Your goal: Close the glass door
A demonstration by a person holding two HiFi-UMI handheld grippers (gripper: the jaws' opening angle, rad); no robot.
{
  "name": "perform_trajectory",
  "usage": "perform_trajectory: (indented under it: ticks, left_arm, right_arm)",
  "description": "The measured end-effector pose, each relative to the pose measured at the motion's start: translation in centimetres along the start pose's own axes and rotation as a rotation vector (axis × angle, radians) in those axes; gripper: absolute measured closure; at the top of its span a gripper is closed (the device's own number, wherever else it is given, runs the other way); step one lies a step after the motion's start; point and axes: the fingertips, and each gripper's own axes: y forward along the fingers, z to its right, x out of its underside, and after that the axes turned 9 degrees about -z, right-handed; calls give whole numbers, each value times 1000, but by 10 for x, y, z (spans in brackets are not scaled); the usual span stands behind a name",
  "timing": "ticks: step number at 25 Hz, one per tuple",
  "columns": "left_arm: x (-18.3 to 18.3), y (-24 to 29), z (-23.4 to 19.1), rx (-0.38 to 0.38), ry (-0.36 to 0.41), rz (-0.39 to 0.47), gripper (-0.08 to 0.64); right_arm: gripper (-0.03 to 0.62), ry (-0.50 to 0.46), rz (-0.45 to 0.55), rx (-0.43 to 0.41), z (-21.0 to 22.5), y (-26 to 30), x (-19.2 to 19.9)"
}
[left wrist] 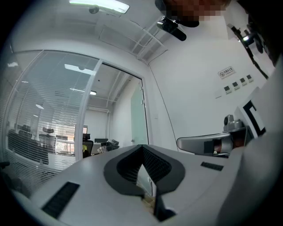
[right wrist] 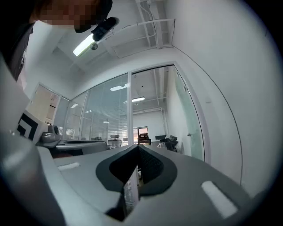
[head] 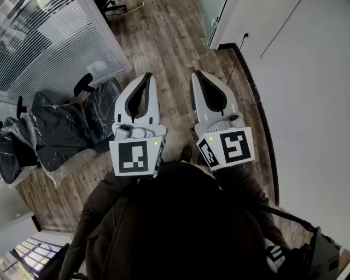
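The glass door [head: 212, 13] is a greenish frosted pane standing open at the far end of the room, next to the white wall. It also shows far ahead in the left gripper view as the door [left wrist: 137, 118], and in the right gripper view as the door [right wrist: 186, 120] with a small handle. My left gripper [head: 146, 75] and right gripper [head: 196, 73] are held level side by side, well short of the door. The left gripper [left wrist: 142, 146] and the right gripper [right wrist: 138, 146] are each shut with nothing between the jaws.
Black office chairs wrapped in plastic [head: 60, 131] stand at the left, against a glass partition with blinds [head: 49, 44]. A white wall [head: 306, 82] with a dark skirting runs along the right. Wood floor [head: 169, 49] stretches ahead to the door.
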Motion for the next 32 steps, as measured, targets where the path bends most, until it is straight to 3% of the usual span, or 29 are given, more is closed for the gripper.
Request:
perform_trajectory:
  ticks: [10,14,17,25,32]
  left_arm:
    - [13,32,28,-41,-17,-6,563]
    - [15,52,17,-81,-56,-7,563]
    - [28,73,12,-63,-49,-35,563]
    - [49,190,-26,-58,-91,-57,563]
    - [33,312,-97,25,-79,-68,563]
  right_arm:
    - [591,15,3,-33,46,8,11]
    - [591,24,-26,-41,57,23,23]
    - [591,23,-37,-41,66,43,33]
    - [591,2,-67,-57,119,141,54]
    - [591,-6,-32,-14,159,274,24]
